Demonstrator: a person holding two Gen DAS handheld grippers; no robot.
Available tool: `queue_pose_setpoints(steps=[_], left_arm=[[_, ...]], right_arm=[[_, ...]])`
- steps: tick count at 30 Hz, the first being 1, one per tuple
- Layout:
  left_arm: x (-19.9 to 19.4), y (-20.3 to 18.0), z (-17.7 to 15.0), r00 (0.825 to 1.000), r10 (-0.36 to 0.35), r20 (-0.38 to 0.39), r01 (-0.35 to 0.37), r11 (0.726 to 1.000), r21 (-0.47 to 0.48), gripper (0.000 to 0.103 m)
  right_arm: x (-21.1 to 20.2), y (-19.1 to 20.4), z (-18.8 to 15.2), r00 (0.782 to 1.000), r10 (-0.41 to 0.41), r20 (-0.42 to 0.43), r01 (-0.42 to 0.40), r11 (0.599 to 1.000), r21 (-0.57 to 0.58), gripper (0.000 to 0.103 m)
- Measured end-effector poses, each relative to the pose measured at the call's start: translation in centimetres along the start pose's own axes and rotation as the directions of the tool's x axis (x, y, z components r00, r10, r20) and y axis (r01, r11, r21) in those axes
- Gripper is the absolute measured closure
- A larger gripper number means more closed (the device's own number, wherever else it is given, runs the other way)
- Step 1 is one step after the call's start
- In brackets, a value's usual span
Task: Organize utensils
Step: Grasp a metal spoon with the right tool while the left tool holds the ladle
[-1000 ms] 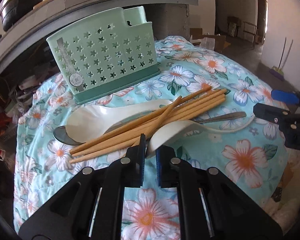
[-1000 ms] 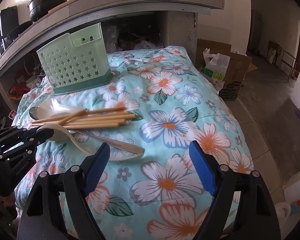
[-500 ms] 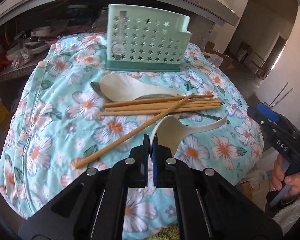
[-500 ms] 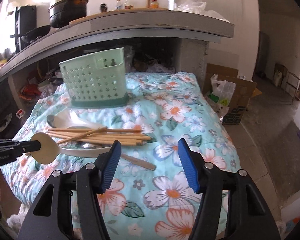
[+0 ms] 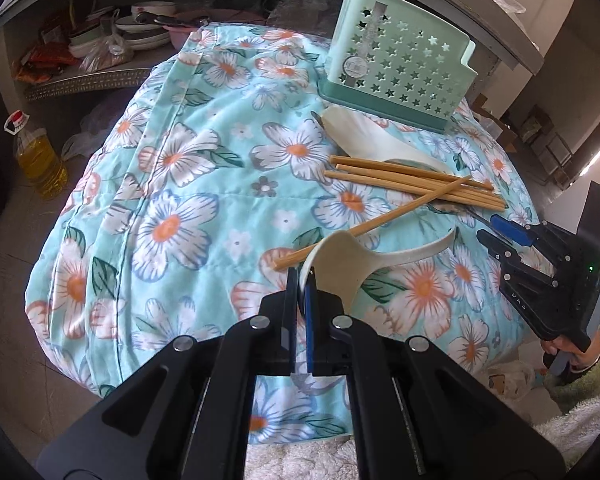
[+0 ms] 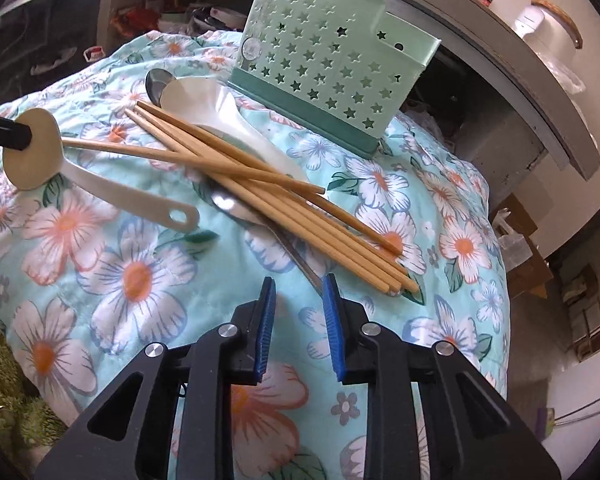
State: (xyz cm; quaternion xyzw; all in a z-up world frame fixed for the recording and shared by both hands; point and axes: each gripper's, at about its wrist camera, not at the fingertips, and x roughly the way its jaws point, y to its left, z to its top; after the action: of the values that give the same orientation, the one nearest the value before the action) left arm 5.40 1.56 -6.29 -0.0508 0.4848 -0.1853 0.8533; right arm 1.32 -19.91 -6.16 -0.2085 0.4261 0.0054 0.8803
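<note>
While the left tool (image 5: 300, 286) clamps the white spoon's (image 5: 342, 264) bowl, handle pointing right, the green holder (image 5: 396, 72) stands beyond the chopsticks (image 6: 260, 192); the right tool (image 6: 298, 304), parted, hovers nearest the metal spoon (image 6: 236, 208).

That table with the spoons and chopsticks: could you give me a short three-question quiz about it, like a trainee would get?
1. True or false: the left gripper is shut on the cream spoon.
2. Where does the green star-holed holder stand? A) behind the utensil pile B) on the floor C) in the right gripper
3. Fill in: the chopsticks lie across a large white ____.

Key: 1 true; 2 A; 3 spoon.
</note>
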Motion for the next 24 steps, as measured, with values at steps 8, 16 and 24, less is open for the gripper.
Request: queue_pose_setpoints(steps=[8, 16, 24], left_arm=[[0.0, 0.2, -0.2, 1.0, -0.001, 0.003, 0.001, 1.0, -0.01, 0.101], [-0.1, 0.8, -0.3, 1.0, 0.002, 0.009, -0.002, 1.0, -0.029, 0.101], [0.1, 1.1, -0.3, 1.0, -0.004, 0.007, 0.005, 0.999, -0.045, 0.101]], right_arm=[[1.1, 0.6, 1.1, 1.0, -0.012, -0.015, 0.011, 0.997, -0.073, 0.092], [-1.7, 0.3, -0.1, 0.991, 0.115, -0.064, -0.123, 0.98, -0.153, 0.099], [-2.9, -1.0, -1.5, 0.969, 0.205, -0.136, -0.224, 0.965, -0.138, 0.097]])
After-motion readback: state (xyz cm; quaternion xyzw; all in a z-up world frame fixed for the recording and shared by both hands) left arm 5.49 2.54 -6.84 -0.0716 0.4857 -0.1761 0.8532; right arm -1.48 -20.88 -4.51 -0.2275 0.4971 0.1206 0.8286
